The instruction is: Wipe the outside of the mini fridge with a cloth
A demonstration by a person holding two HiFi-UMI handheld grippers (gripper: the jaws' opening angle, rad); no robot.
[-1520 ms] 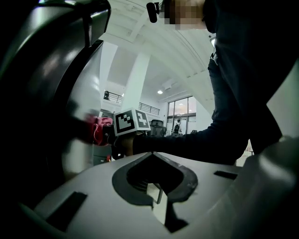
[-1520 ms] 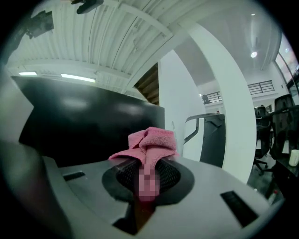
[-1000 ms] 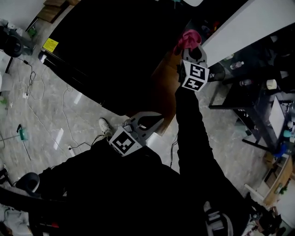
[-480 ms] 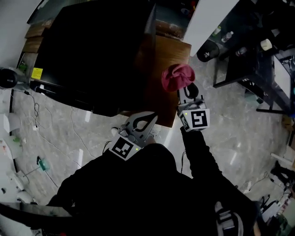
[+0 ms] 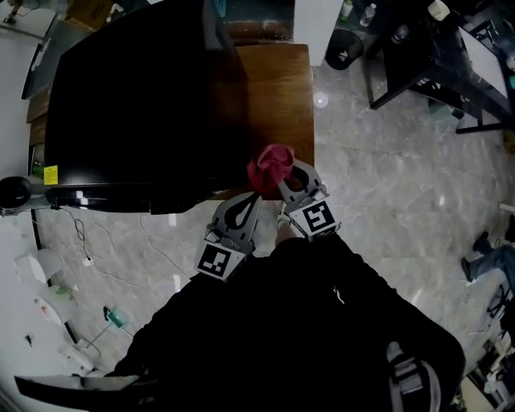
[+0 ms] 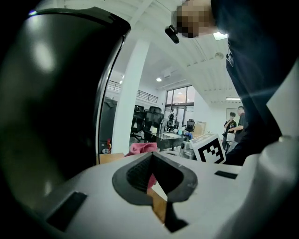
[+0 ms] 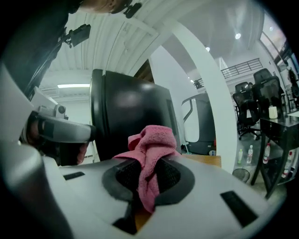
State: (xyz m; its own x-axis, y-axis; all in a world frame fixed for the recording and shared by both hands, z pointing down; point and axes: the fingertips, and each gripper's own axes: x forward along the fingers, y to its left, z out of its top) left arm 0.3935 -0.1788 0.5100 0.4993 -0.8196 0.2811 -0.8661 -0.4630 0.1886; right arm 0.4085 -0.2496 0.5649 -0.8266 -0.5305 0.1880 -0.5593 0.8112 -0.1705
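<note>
The black mini fridge [image 5: 137, 96] stands on a wooden stand [image 5: 278, 88] at the upper left of the head view. My right gripper [image 5: 278, 175] is shut on a crumpled pink cloth [image 5: 269, 165], held over the stand's near edge just right of the fridge's front corner. In the right gripper view the cloth [image 7: 152, 144] bulges out of the gripper [image 7: 148, 164], with the fridge [image 7: 126, 116] a short way behind it. My left gripper [image 5: 250, 196] is shut and empty, close beside the right one. In the left gripper view the fridge [image 6: 51, 93] fills the left side and the cloth [image 6: 142, 148] shows beyond the gripper [image 6: 152, 157].
Cables [image 5: 88, 241] trail over the marble floor to the left of the fridge. A black-legged desk [image 5: 434, 56] and a black bin [image 5: 344, 48] stand at the upper right beside a white pillar [image 5: 314, 20]. People [image 6: 236, 126] stand far off in the left gripper view.
My right gripper has drawn back with the cloth from the far side of the fridge to the stand's near edge, ending next to the left gripper. The left gripper has hardly moved.
</note>
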